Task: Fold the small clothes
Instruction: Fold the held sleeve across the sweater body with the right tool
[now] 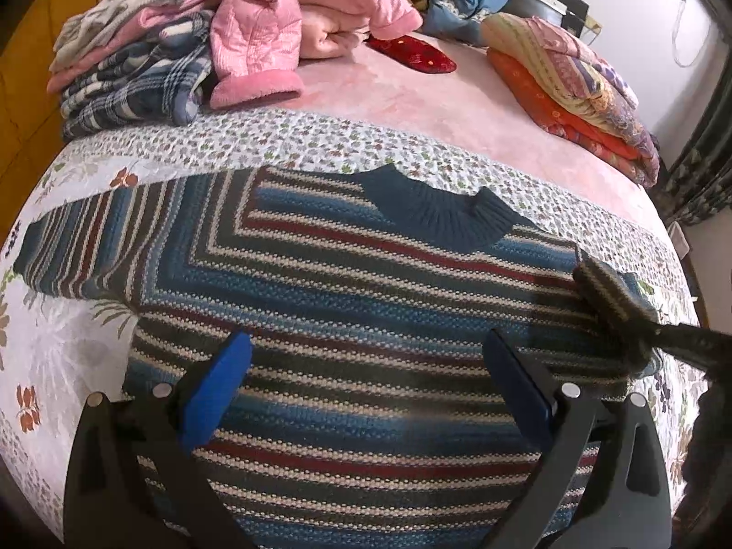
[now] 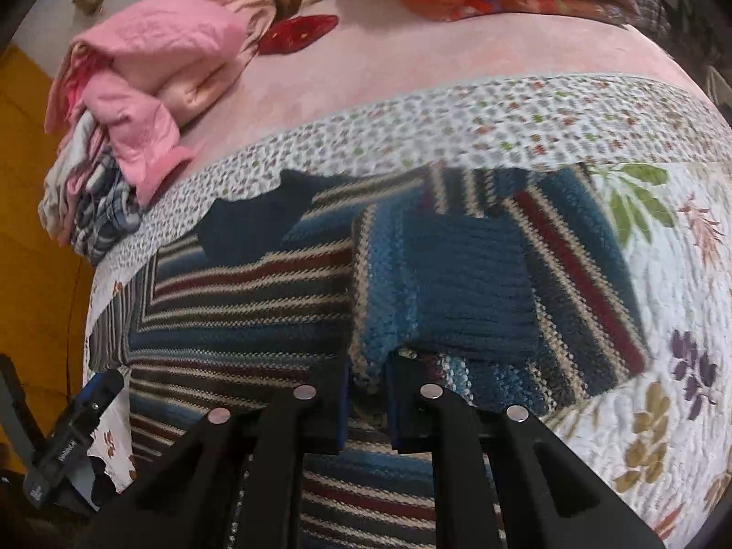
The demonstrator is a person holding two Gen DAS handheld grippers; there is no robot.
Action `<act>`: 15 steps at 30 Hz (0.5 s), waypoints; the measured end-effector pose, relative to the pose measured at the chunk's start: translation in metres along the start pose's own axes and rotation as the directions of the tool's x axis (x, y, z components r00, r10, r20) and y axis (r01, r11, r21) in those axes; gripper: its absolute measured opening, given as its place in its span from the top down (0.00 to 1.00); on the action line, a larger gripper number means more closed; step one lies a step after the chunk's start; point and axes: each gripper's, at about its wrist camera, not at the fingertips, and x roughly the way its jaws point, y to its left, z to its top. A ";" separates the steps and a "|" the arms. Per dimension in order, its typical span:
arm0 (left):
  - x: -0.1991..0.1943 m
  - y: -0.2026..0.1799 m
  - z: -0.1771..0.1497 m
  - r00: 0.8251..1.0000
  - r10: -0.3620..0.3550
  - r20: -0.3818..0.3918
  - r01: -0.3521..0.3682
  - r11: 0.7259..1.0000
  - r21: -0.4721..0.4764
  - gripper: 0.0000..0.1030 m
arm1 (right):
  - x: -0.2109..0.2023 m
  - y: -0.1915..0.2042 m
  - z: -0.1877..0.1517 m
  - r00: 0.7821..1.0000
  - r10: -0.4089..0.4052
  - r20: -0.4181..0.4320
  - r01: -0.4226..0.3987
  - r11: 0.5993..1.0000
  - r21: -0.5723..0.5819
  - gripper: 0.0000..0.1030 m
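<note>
- The striped blue, red and cream knit sweater [image 1: 366,274] lies flat on the floral quilted bed [image 1: 68,343].
- Left gripper [image 1: 366,366]: fingers spread apart above the sweater.
- Right gripper [image 2: 368,379]: fingers clamp the sweater's folded-over sleeve [image 2: 439,288].

Left tongs [image 1: 366,379]: two black curved arms, each tipped with a bright blue rectangular pad [image 1: 215,393], broad faces turned inward. Round silver rivets near the top of each arm, two a side. Oblong slots cut through the outer arms. Right tongs [image 2: 368,393]: same black plastic build, four silver rivets in a row, slotted outer arms, thin blue edges of the pads [image 2: 344,405] just visible.
</note>
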 end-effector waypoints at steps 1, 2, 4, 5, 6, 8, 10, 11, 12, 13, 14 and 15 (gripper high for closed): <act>0.001 0.001 -0.001 1.000 -0.003 -0.005 0.003 1.000 -0.002 0.03 | 0.004 0.003 -0.002 1.000 -0.005 -0.005 0.005 1.000 -0.013 0.88; 0.003 0.002 -0.002 1.000 -0.005 -0.013 0.005 1.000 -0.006 0.03 | 0.010 0.008 -0.003 1.000 -0.015 -0.013 0.015 0.999 -0.030 0.87; 0.006 0.004 -0.003 1.000 -0.006 -0.029 0.006 1.000 -0.009 0.03 | 0.025 0.017 -0.011 0.998 -0.047 -0.048 0.043 0.996 -0.074 0.83; 0.007 0.004 -0.003 0.999 -0.008 -0.035 0.008 1.000 -0.008 0.03 | 0.034 0.021 -0.016 0.994 -0.075 -0.085 0.067 0.993 -0.100 0.81; 0.008 0.005 -0.004 0.999 -0.010 -0.040 0.010 1.000 -0.007 0.03 | 0.038 0.023 -0.020 0.990 -0.089 -0.110 0.076 0.990 -0.119 0.80; 0.009 0.007 -0.005 0.999 -0.013 -0.048 0.013 1.000 -0.003 0.03 | 0.038 0.024 -0.023 0.986 -0.088 -0.142 0.068 0.988 -0.138 0.69; 0.012 0.007 -0.006 0.998 -0.016 -0.057 0.016 1.000 0.004 0.03 | 0.026 0.022 -0.025 0.981 -0.086 -0.173 0.063 0.990 -0.130 0.67; 0.014 0.005 -0.008 0.997 -0.020 -0.069 0.020 1.000 0.007 0.03 | 0.015 0.018 -0.025 0.984 -0.047 -0.169 0.029 0.994 -0.107 0.65; 0.016 0.004 -0.009 0.997 -0.025 -0.078 0.025 1.000 0.007 0.03 | 0.000 0.012 -0.024 0.988 -0.002 -0.154 -0.008 0.998 -0.065 0.63; 0.017 0.001 -0.010 0.995 -0.035 -0.089 0.036 0.999 0.006 0.03 | -0.016 0.004 -0.022 0.991 0.006 -0.135 -0.008 1.000 -0.016 0.61; 0.019 -0.003 -0.012 0.993 -0.054 -0.104 0.055 0.998 0.004 0.03 | -0.028 -0.003 -0.021 0.993 0.005 -0.118 -0.002 1.000 0.021 0.59; 0.020 -0.008 -0.015 0.991 -0.069 -0.115 0.070 0.998 0.003 0.03 | -0.046 -0.015 -0.020 0.996 0.016 -0.083 -0.010 0.997 0.079 0.58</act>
